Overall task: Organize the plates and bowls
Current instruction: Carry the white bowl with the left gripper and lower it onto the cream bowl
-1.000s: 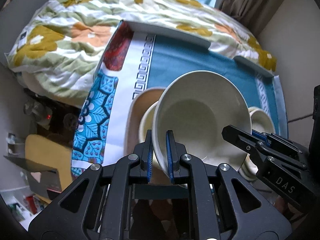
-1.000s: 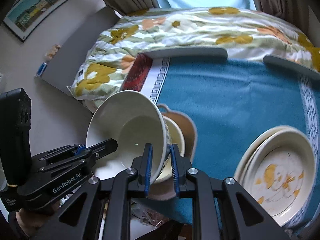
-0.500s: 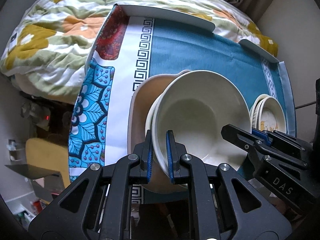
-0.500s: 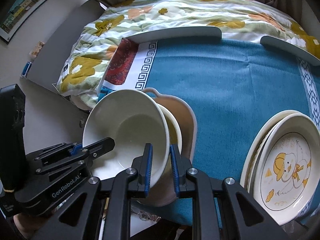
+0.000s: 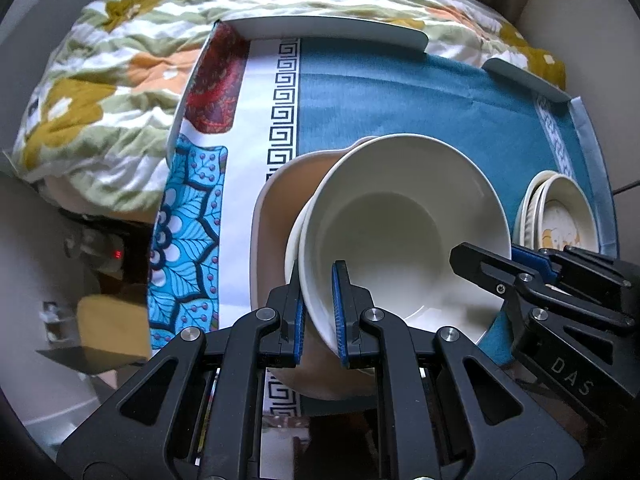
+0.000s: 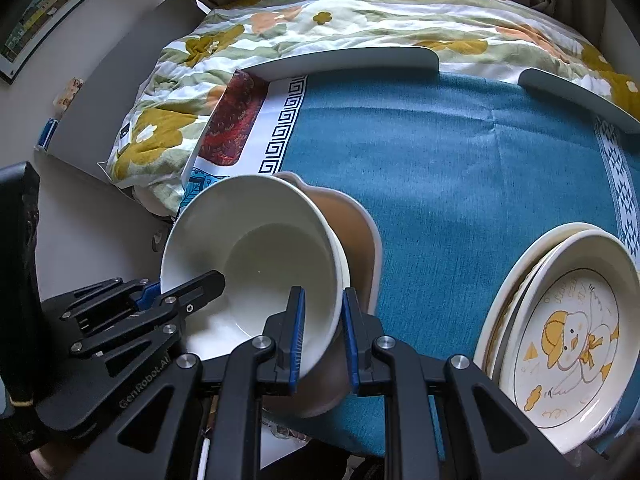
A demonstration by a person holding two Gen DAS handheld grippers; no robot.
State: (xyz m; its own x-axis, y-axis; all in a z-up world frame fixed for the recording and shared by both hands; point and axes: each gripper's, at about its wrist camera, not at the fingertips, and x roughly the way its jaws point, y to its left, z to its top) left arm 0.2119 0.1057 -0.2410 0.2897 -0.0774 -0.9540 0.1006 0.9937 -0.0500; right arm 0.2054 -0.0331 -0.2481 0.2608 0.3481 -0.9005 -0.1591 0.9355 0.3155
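Note:
A large cream bowl (image 5: 404, 216) (image 6: 256, 248) is held by its rim from both sides. My left gripper (image 5: 318, 308) is shut on its near left rim; my right gripper (image 6: 322, 340) is shut on its right rim. The bowl sits low over a second cream bowl (image 5: 294, 240) nested in a tan dish (image 5: 276, 216) (image 6: 356, 232). Whether it rests on that bowl I cannot tell. A stack of plates (image 6: 568, 320), the top one with a duck drawing, lies at the right; it also shows in the left wrist view (image 5: 560, 216).
A blue cloth (image 6: 460, 168) with patterned borders covers the table. A floral quilt (image 6: 360, 20) lies behind it. Two grey curved rails (image 6: 352, 62) edge the far side. The table's left edge drops to clutter on the floor (image 5: 100, 248).
Both grippers have lowered the big bowl from a tilted, raised pose down onto the bowl in the tan dish. The grip is unchanged.

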